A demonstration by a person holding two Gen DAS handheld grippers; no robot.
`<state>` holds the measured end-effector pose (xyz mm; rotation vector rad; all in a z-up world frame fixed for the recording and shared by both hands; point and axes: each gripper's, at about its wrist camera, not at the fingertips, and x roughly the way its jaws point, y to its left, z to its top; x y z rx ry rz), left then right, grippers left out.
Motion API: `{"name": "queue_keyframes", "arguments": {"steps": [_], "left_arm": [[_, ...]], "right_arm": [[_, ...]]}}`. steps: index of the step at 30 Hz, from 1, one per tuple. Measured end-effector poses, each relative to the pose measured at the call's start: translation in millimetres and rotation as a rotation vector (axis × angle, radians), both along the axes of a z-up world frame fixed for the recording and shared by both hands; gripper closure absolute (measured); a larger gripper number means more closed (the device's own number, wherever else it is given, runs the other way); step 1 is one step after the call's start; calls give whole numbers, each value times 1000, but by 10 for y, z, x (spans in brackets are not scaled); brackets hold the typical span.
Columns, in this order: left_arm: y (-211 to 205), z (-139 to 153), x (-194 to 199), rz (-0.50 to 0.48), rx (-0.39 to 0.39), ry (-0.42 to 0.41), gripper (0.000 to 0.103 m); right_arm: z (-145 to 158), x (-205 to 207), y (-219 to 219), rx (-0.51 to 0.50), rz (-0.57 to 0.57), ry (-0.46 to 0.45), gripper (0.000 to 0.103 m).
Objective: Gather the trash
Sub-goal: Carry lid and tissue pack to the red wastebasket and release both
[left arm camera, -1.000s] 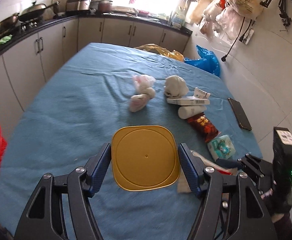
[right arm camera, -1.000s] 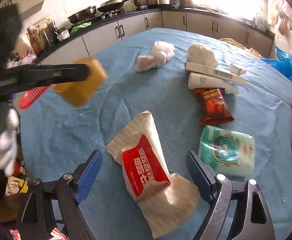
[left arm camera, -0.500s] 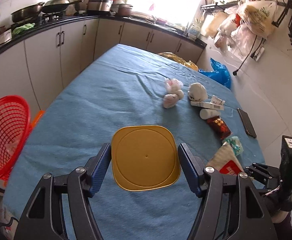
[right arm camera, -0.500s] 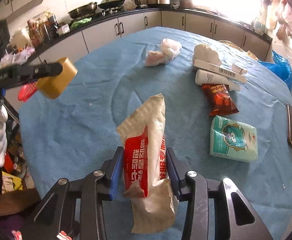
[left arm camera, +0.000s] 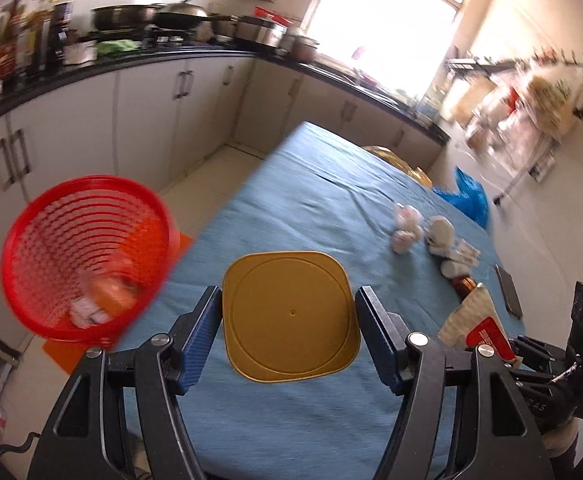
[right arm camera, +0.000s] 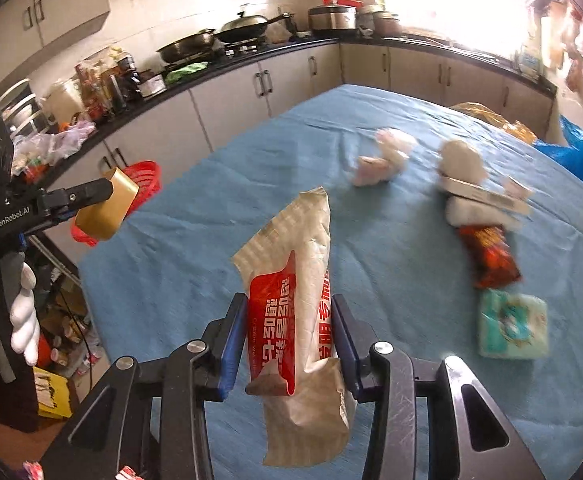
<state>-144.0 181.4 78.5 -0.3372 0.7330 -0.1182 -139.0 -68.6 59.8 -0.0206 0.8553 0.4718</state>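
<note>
The left tool [left arm camera: 289,316] is pinching a gold square container [left arm camera: 291,316] above the blue-covered counter [left arm camera: 311,200], beside the red basket [left arm camera: 87,256]; the right tool [right arm camera: 289,340], having just closed, is gripping a red-and-white paper wrapper [right arm camera: 295,300] lifted off the counter.

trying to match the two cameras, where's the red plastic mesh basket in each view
Left wrist view: the red plastic mesh basket fills the left middle, beside the blue table's edge, trash inside.
Right wrist view: only part shows at left middle, behind the gold square container.
Shared landmark: that gold container, clamped in the left hand-held gripper.
</note>
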Motion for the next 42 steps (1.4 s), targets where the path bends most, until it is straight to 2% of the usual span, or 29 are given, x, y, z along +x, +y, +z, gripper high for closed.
{"name": "queue_keyframes", "arguments": {"steps": [9,15,19,26,29,33,42], "left_arm": [[942,-67,-126,174,-53,-7,36],[1458,-138,2,250,-58,0,36],[1688,-181,105,269,-100,-2,36],[1921,-181,257,283,-121,-9,36],[1968,-172,261,287,-135,-18,36],[2003,-185,223,292,-154,-21,31],[1941,-167,110,297,-104,-28,30]], "right_arm": [[19,353,807,66,118,55,58],[29,638,1530,89,212,85,58],[13,897,2007,140,256,123,57],[-130,1293,2606,186,276,187,56],[-183,1403,2723,209,272,204,56],[-238,1522,2795,252,253,221,39],[-229,1521,2531,267,218,211,37]]}}
